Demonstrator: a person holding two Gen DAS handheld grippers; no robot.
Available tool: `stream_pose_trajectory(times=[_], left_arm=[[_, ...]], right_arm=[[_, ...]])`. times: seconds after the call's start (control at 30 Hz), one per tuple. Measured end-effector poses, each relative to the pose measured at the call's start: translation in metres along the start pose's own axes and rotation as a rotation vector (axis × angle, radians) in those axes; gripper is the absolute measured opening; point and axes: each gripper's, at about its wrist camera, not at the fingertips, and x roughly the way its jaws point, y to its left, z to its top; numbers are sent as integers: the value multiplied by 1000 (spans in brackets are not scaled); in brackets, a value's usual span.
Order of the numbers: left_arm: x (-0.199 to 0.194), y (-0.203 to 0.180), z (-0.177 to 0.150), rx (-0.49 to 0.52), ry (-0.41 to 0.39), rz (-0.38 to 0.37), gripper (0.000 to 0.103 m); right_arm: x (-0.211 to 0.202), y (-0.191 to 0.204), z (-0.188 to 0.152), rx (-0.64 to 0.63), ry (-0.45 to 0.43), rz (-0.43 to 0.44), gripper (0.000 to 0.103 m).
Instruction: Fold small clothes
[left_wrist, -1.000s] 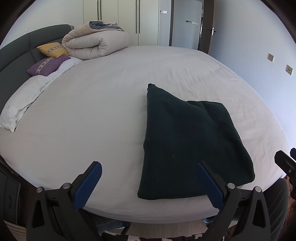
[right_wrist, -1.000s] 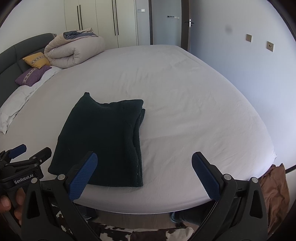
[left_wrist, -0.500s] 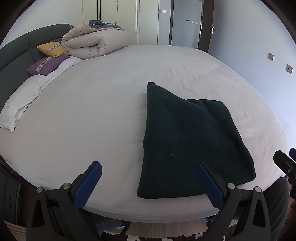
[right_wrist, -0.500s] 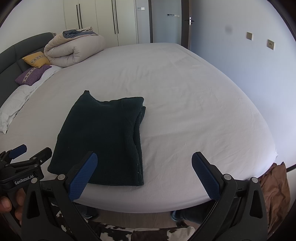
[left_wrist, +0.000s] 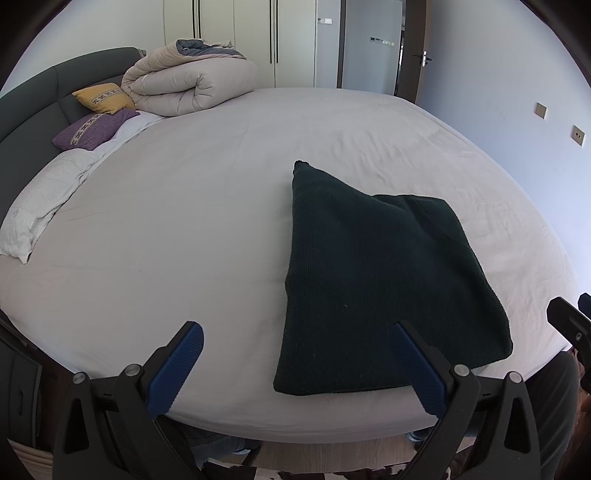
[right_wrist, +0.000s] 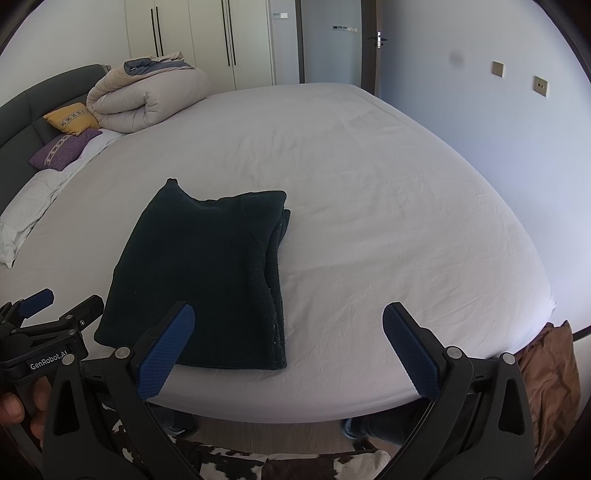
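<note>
Dark green knit garment (left_wrist: 384, 280) lies folded on white bed (left_wrist: 184, 229).

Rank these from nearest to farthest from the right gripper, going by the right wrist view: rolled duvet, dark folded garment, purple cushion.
From the right gripper:
1. Dark folded garment, just ahead, left of centre on the bed.
2. Purple cushion, far left by the headboard.
3. Rolled duvet, farthest, at the bed's back left.

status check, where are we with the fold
Left gripper open, empty. Right gripper open, empty. Dark green garment folded flat on bed, near edge. Nothing in the way.
</note>
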Motion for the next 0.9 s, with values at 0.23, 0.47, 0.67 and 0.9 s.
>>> stream_pose_trajectory(times=[0.23,0.47,0.67,0.9], left_arm=[[0,1,-2,-1,1,1,103],[0,2,-3,-1,3,1,103],[1,5,-4,-3,7,2,103],[2,6,-5,0,11,2,103]], right_arm=[[1,1,0,1,2,-1,103],[2,2,-1,-1,2,-1,103],[2,4,-2,2,4,2,103],[4,7,-3,2,7,6,103]])
